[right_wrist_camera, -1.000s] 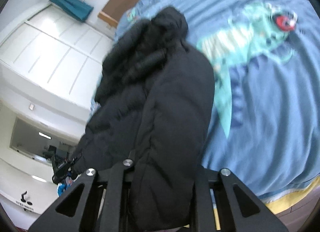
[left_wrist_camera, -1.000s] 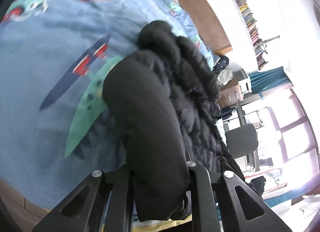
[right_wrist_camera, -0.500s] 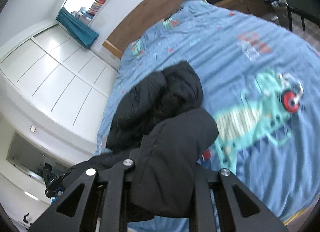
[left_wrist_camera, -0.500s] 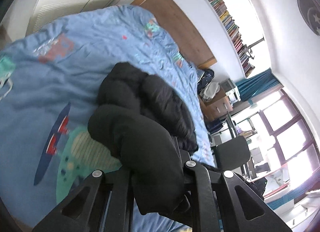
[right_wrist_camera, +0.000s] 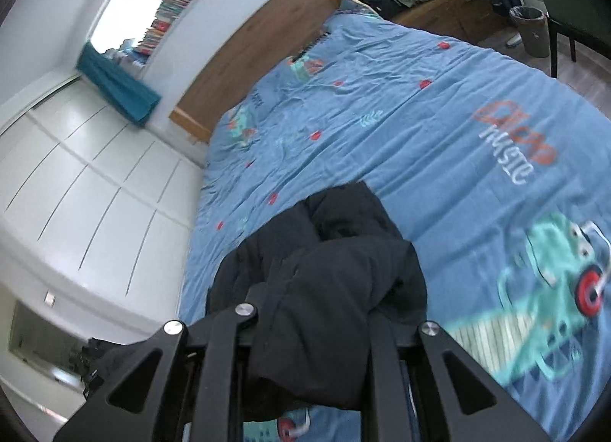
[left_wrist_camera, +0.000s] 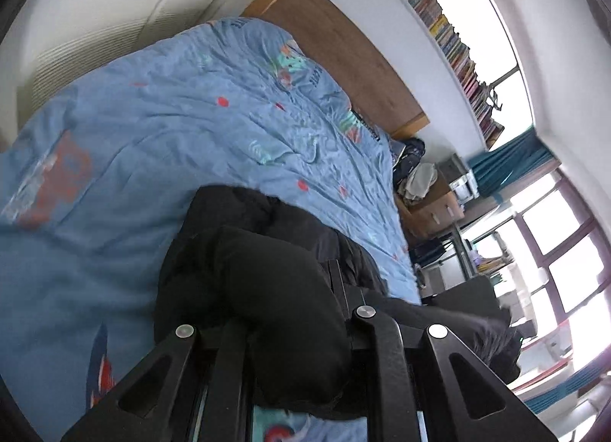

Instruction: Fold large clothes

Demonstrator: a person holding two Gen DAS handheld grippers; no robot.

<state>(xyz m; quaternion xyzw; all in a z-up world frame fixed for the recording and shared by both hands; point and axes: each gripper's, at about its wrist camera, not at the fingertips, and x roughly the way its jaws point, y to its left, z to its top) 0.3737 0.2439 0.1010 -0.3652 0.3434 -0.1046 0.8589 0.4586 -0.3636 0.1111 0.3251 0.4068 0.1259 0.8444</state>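
Observation:
A black puffer jacket (left_wrist_camera: 267, 270) lies bunched on the blue printed bedcover (left_wrist_camera: 172, 129). My left gripper (left_wrist_camera: 298, 339) is shut on a thick fold of the jacket, which bulges between its jaws and hides the fingertips. In the right wrist view the same jacket (right_wrist_camera: 336, 281) fills my right gripper (right_wrist_camera: 309, 327), which is shut on another fold. Both held folds are raised above the bedcover (right_wrist_camera: 439, 129), and the far part of the jacket rests on it.
A wooden headboard (left_wrist_camera: 343, 49) runs along the far end of the bed. White wardrobe doors (right_wrist_camera: 76, 182) stand along one side. A wooden dresser with clothes (left_wrist_camera: 427, 194), a dark chair (left_wrist_camera: 469, 289) and a bin (right_wrist_camera: 529, 28) stand on the other side.
Both grippers have lifted and tilted up with the jacket held. The jacket has drawn in towards the near edge, and more of the bed, headboard and room shows.

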